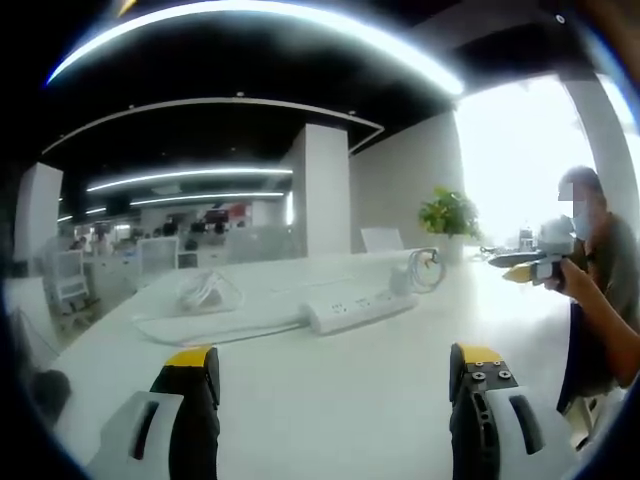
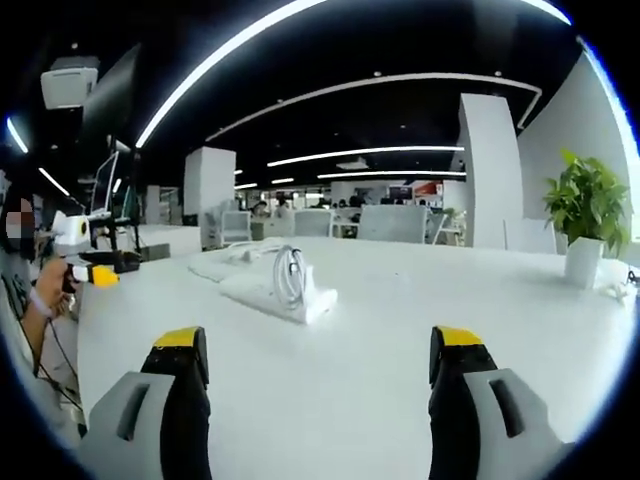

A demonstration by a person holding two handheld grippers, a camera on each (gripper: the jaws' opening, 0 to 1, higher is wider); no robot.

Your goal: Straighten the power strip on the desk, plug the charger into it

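Note:
A white power strip (image 1: 360, 306) lies at a slant on the white desk (image 1: 330, 400), and its cable runs off to the left. A coiled white cable (image 1: 426, 268) sits at its right end. A white charger with bundled cord (image 1: 205, 290) rests to the strip's left. My left gripper (image 1: 334, 360) is open and empty, well short of the strip. In the right gripper view the strip (image 2: 290, 298) appears end-on with the coil (image 2: 290, 270) on it. My right gripper (image 2: 318, 340) is open and empty too. Each gripper appears in the other's view, right gripper (image 1: 525, 265) and left gripper (image 2: 95, 272).
A potted plant (image 1: 450, 212) (image 2: 588, 205) stands at the desk's far edge. A person (image 1: 600, 290) stands at the desk's side holding the grippers. Office desks, chairs and pillars lie beyond.

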